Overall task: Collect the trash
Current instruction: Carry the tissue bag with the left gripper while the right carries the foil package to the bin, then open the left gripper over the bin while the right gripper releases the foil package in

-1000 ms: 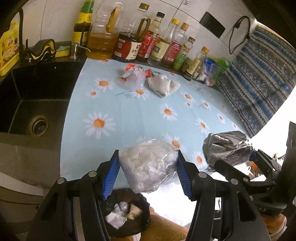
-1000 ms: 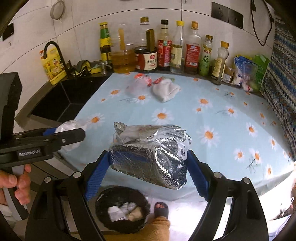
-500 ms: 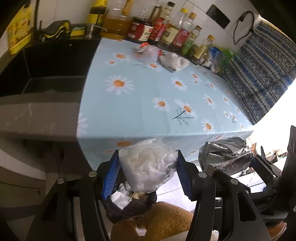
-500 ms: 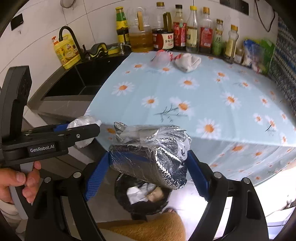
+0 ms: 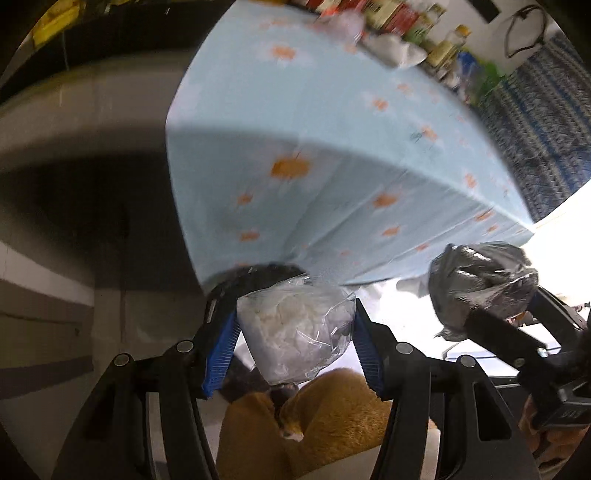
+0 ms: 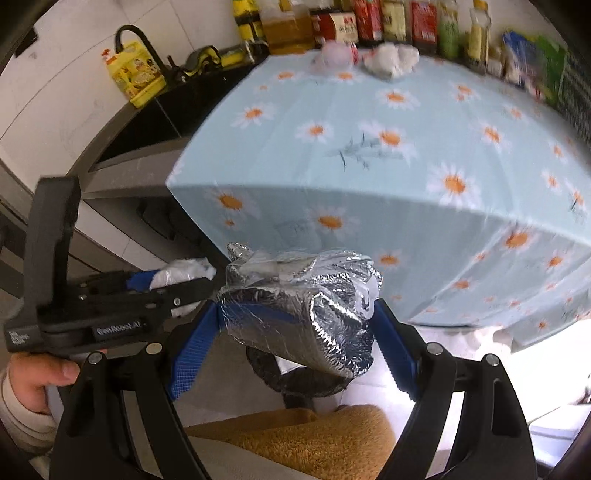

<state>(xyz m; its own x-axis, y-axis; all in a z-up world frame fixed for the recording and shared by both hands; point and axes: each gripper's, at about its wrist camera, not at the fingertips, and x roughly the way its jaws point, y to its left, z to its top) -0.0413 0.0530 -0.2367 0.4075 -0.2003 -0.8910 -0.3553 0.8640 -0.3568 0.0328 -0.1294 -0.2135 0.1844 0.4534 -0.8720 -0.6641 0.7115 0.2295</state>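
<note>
Left wrist view: left tongs [image 5: 295, 347] pinching a clear bag of white paper [image 5: 295, 332], now carried off the counter [image 5: 332, 147] and dropped below its front edge, where a second ago daisy cloth lay straight ahead. Just behind and under the bag, the black rim of the trash bin [image 5: 258, 275], partly hidden. To the right, right tongs [image 5: 491, 314] clamped on a crumpled foil bag [image 5: 480, 284], also down past the counter edge.

Right wrist view: right tongs [image 6: 295, 332] holding the foil bag [image 6: 303, 317] by its sides, bin [image 6: 295, 380] directly beneath, closer than a moment back. Left tongs [image 6: 173, 284] at the left with the white bundle [image 6: 184, 273], a hand [image 6: 33, 380] on the handle.

Both loads lowered toward the bin, neither released yet. Likely next: line up over the opening, then spread the tongs. Two more pieces, a wrapper [image 6: 334, 53] and a white wad [image 6: 389, 59], left at the far end of the counter by the bottles [image 6: 369, 22], so the job looks unfinished.
</note>
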